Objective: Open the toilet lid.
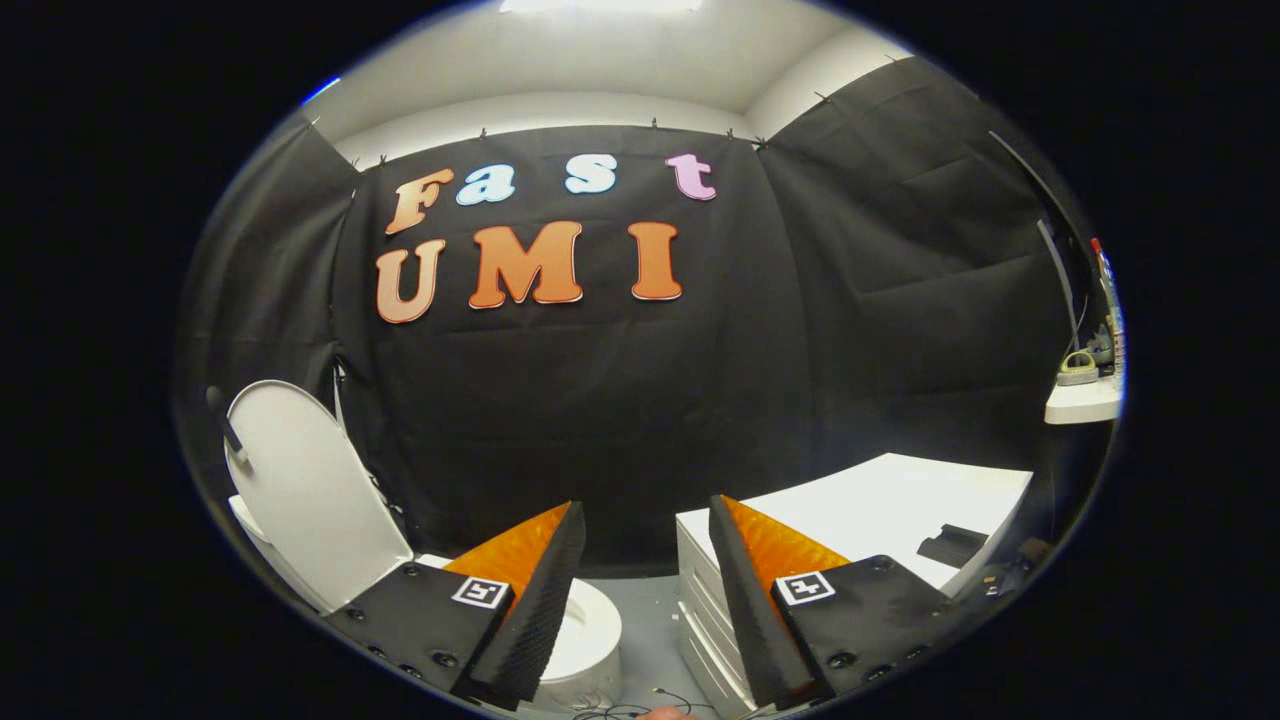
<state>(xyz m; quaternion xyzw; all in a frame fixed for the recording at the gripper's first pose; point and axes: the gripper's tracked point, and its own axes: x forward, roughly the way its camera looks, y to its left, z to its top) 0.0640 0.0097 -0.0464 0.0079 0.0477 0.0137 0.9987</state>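
Gripper (645,520) — two wedge-shaped fingers (535,610), inner faces finely ribbed, spread apart with nothing between. Each sits on a flat plate fixed with round screws (445,659) — one square black-and-white marker (805,587) per plate

Black cloth (600,400) hangs on the walls around me; white ceiling (620,60) above, lit by a lamp (600,5); grey floor (650,630) below — white cabinet (880,500) to my right.

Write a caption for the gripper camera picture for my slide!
Open gripper hangs empty beside a toilet whose lid stands raised, a white cabinet opposite.
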